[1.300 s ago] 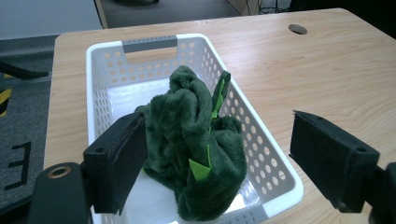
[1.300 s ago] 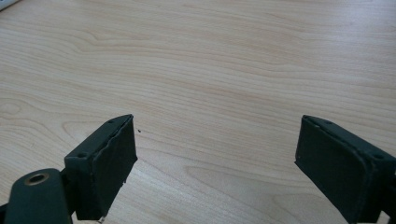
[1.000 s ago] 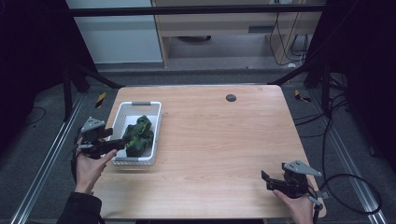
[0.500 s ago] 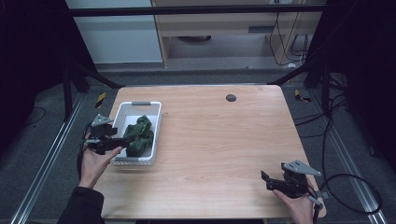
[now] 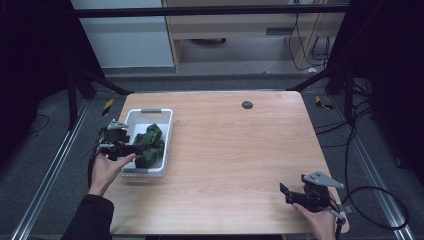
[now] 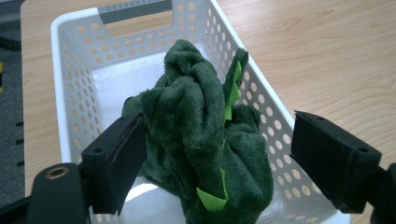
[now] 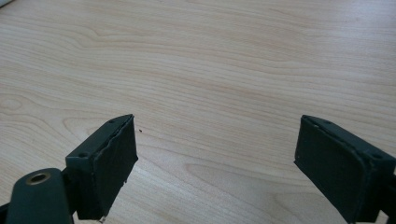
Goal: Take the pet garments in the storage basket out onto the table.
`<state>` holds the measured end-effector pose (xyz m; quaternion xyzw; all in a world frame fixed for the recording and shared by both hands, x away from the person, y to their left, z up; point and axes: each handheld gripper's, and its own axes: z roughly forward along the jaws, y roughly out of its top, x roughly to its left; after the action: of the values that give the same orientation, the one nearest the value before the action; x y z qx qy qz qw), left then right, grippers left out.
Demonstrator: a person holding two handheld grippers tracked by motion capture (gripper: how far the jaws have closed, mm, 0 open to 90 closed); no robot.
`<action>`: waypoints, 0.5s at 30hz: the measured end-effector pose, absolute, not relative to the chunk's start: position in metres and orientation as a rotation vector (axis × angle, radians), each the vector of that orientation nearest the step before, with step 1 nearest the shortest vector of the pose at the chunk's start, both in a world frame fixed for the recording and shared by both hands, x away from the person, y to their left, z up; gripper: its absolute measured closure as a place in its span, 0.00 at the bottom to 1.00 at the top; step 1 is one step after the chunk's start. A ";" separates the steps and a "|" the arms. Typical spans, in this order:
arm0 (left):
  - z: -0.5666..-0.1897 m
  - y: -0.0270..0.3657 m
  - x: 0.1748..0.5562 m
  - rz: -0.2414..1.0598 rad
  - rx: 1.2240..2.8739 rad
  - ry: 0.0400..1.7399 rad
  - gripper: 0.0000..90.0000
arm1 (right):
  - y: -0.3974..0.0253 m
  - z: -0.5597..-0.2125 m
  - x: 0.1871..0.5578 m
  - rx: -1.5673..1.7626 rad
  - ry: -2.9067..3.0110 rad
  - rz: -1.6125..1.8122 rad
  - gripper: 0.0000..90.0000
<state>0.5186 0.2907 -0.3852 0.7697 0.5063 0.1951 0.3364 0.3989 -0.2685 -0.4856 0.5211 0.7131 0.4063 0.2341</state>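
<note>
A dark green plush toy [image 5: 149,144] with light green spikes [image 6: 232,93] lies in a white perforated basket [image 5: 126,121] at the table's left. My left gripper [image 5: 132,148] hangs over the basket's near left side, jaws open. In the left gripper view the plush toy [image 6: 201,140] stands between the wide-apart jaws of the left gripper [image 6: 219,154], its left jaw touching the fur. My right gripper [image 5: 289,192] rests near the table's front right corner, open, with bare wood between the jaws of the right gripper [image 7: 215,163].
The wooden table [image 5: 235,150] has a small dark round disc [image 5: 247,104] near its far edge. The basket's grey handle [image 6: 135,7] is at its far end. Black frame posts and cables surround the table on the floor.
My left gripper has moved right, from outside the basket's left wall to over the basket, around the plush toy. The right gripper has stayed put.
</note>
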 end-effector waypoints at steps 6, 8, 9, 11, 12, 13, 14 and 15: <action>-0.386 0.290 0.526 0.506 2.036 1.336 0.20 | -0.269 -0.486 0.399 1.425 1.961 1.116 0.14; -0.386 0.290 0.528 0.503 2.040 1.339 0.20 | -0.268 -0.486 0.399 1.426 1.962 1.116 0.14; -0.386 0.290 0.528 0.502 2.043 1.339 0.20 | -0.268 -0.486 0.399 1.428 1.962 1.117 0.14; -0.386 0.290 0.530 0.500 2.053 1.341 0.20 | -0.268 -0.486 0.400 1.428 1.963 1.116 0.14; -0.386 0.290 0.530 0.500 2.053 1.341 0.20 | -0.268 -0.486 0.400 1.429 1.963 1.117 0.14; -0.386 0.289 0.531 0.498 2.058 1.343 0.20 | -0.268 -0.486 0.400 1.426 1.964 1.115 0.14; -0.387 0.288 0.532 0.495 2.063 1.343 0.21 | -0.268 -0.486 0.399 1.429 1.964 1.117 0.14; -0.387 0.288 0.533 0.494 2.069 1.344 0.21 | -0.268 -0.486 0.400 1.429 1.965 1.118 0.14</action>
<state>0.5329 0.2875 -0.3874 0.7824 0.5084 0.1867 0.3075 0.3995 -0.2681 -0.4858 0.5200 0.7147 0.4066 0.2316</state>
